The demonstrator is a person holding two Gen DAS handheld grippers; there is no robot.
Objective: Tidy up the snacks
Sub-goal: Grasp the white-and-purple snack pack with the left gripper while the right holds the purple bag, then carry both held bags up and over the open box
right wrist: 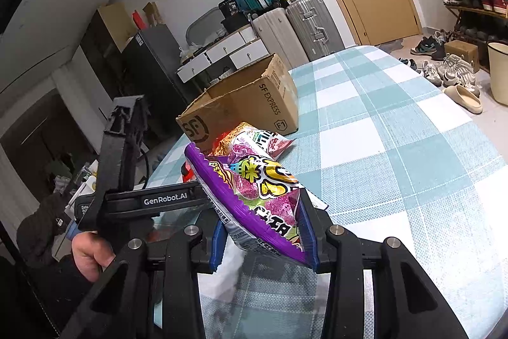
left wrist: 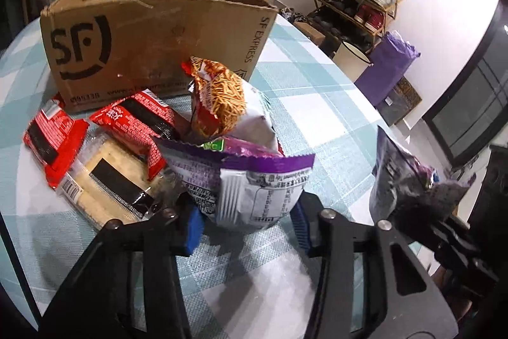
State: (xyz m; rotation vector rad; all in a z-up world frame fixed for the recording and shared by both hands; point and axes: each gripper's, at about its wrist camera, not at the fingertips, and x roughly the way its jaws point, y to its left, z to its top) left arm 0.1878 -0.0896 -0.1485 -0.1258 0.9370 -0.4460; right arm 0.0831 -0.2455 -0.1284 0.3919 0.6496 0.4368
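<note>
1. Beyond both grippers, the open cardboard box (left wrist: 152, 50) is seen standing on the checked table (left wrist: 317, 104), past the snack pile.
2. A purple-topped packet (left wrist: 250, 189) is pinched upright by the left gripper (left wrist: 247, 231).
3. Another purple snack bag (right wrist: 263, 205) is clamped, tilted, by the right gripper (right wrist: 265, 243).

Snack packets (left wrist: 133, 148) crowd the table before the cardboard box (left wrist: 152, 43); the checked cloth (left wrist: 317, 104) rightward lies open.

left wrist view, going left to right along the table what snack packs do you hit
flat red packet → clear-wrapped cracker pack → purple-topped white bag clamped in the left gripper → dark purple bag at the far right
</note>
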